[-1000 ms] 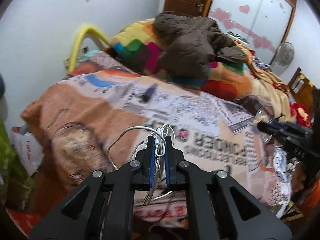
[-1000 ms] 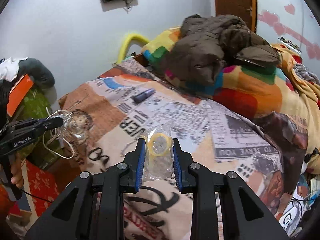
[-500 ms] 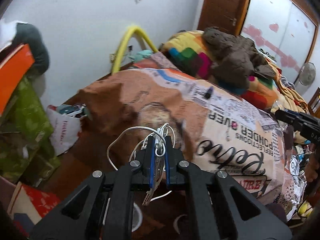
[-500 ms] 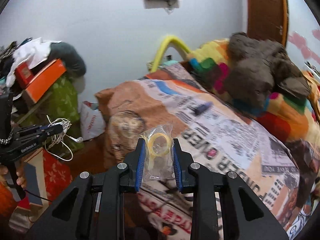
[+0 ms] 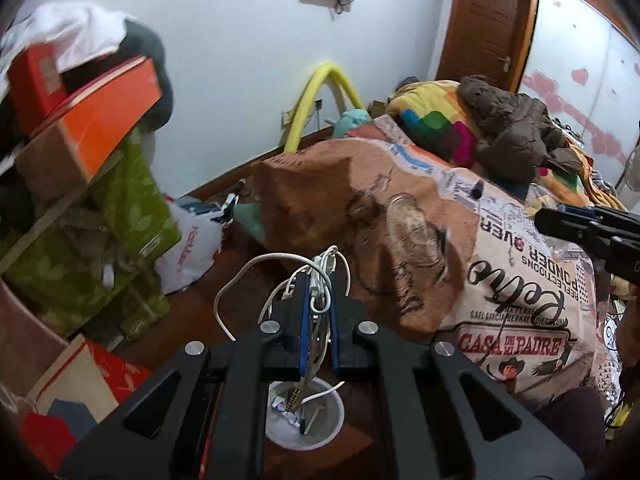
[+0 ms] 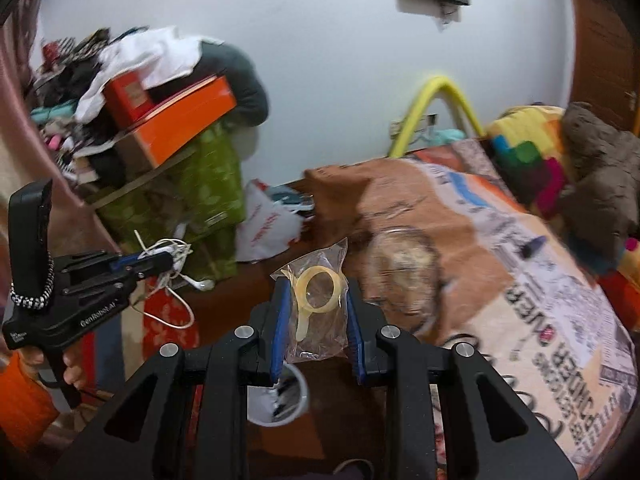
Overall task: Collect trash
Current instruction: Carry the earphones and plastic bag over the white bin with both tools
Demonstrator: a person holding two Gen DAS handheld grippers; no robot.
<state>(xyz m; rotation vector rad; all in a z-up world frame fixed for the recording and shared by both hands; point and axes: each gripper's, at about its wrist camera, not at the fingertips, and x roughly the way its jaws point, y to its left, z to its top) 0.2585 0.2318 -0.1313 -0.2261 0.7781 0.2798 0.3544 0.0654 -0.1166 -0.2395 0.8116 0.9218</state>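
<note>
The left gripper (image 5: pixel 316 320) is clamped tight on a tangle of white cable (image 5: pixel 320 276). The cable is thin and glossy, bunched into several loops between the blue pads; one long loop arcs out to the left, and a loose end hangs down below the fingers. In the right wrist view the same bundle (image 6: pixel 172 256) shows an earbud dangling from it, so it looks like a set of wired earphones.

The right gripper (image 6: pixel 316 320) is closed on a small clear plastic bag (image 6: pixel 320 320). The bag is crinkled and see-through, standing upright between the pads, and inside it lies a pale yellow ring with a short strip trailing from it.

Below both grippers, on the dark brown floor, stands a white bin (image 5: pixel 332 420), round and open at the top, with scraps of wrapper and a white stick inside. The cable's hanging end dangles over its opening; the bag sits just above its rim (image 6: pixel 304 392) in the right wrist view.

To the right lies a bed (image 5: pixel 500 280) covered by a printed blanket. On the far left are an orange box (image 6: pixel 188 120), piled clothes and a white shopping bag (image 6: pixel 268 228) by the wall.
</note>
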